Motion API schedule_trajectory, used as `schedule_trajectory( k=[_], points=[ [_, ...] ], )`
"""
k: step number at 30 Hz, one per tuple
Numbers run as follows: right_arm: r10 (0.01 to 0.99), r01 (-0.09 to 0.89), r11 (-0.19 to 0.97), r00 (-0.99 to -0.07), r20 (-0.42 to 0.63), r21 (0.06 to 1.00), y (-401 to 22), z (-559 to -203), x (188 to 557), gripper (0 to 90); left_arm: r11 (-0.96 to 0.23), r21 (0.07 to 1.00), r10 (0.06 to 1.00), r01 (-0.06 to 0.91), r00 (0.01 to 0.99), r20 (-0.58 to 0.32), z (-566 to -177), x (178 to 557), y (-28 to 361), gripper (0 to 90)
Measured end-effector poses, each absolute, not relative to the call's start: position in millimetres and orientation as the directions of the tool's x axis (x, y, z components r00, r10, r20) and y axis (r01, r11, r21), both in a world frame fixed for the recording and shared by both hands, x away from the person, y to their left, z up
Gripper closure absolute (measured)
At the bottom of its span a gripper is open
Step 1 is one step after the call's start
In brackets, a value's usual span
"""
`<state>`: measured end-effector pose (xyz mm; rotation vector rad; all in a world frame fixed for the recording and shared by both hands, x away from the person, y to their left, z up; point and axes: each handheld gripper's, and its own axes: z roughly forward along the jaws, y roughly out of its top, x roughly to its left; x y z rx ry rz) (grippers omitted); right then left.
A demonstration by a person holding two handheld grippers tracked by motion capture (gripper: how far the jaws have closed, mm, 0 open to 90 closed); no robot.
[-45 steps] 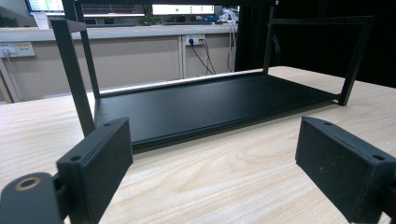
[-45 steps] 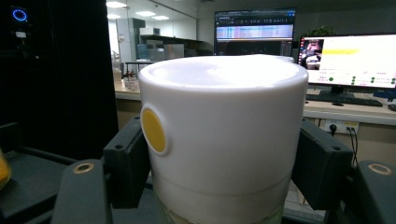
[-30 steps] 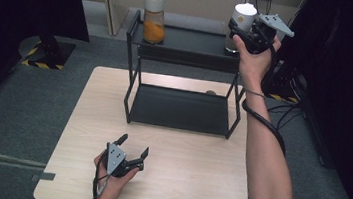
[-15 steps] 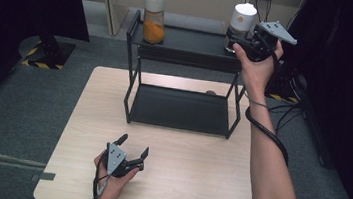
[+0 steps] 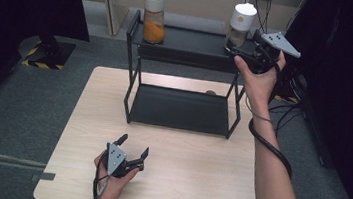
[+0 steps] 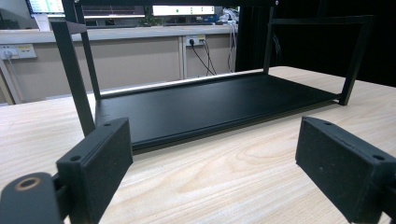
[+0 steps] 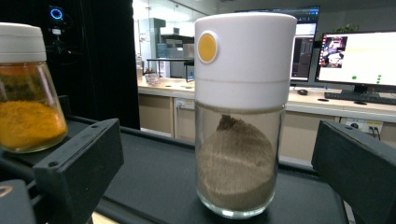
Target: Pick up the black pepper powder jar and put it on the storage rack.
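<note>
Two tiers of a black metal rack dominate a pale wooden table, and on the upper tier stand two white-capped glass jars, well apart: one of orange powder at the left end, one of grey-brown powder at the right. The lower tier lies bare. Two handheld grippers are in play. The right gripper, raised to the top shelf in the person's hand, has just been opening its jaws; in the right gripper view the grey-brown jar stands upright on the shelf between the two black pads, clear gaps on either side, so nothing is gripped. The step in hand looks like the release of this jar onto the upper tier, with placement apparently complete. The next move likely calls for drawing the gripper straight back, keeping both pads off the glass so the tall jar is not tipped. The left gripper rests low over the near table, jaws spread wide and empty, facing the rack's lower shelf
</note>
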<state>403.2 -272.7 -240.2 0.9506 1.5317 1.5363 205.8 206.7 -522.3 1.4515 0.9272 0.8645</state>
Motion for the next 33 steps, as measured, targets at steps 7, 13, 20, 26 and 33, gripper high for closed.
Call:
schedule_trajectory(
  k=[7,13,20,26,33],
  points=[
    [0.889,-0.009,0.019,-0.458,-0.021,1.000,-278.4,-247.9,393.2,2.5,-0.038,0.997,0.909,0.070,0.416,0.005,-522.0,205.9,206.8,10.5],
    [0.881,-0.005,0.025,-0.472,-0.024,1.000,-281.1,-256.2,382.0,2.3,-0.042,0.997,0.910,0.069,0.415,0.009,-521.8,205.5,206.4,10.5],
    [0.872,0.002,0.030,-0.488,-0.025,1.000,-284.5,-267.2,372.3,2.2,-0.044,0.997,0.910,0.069,0.415,0.012,-521.7,205.6,206.0,10.4],
    [0.865,0.007,0.043,-0.501,-0.033,0.999,-287.1,-274.4,363.8,2.1,-0.048,0.997,0.909,0.068,0.416,0.015,-521.5,205.6,205.9,10.4],
    [0.858,0.017,0.046,-0.513,-0.031,0.999,-290.8,-281.2,355.2,2.0,-0.049,0.997,0.909,0.066,0.416,0.017,-521.7,205.6,205.6,10.4]
  ],
)
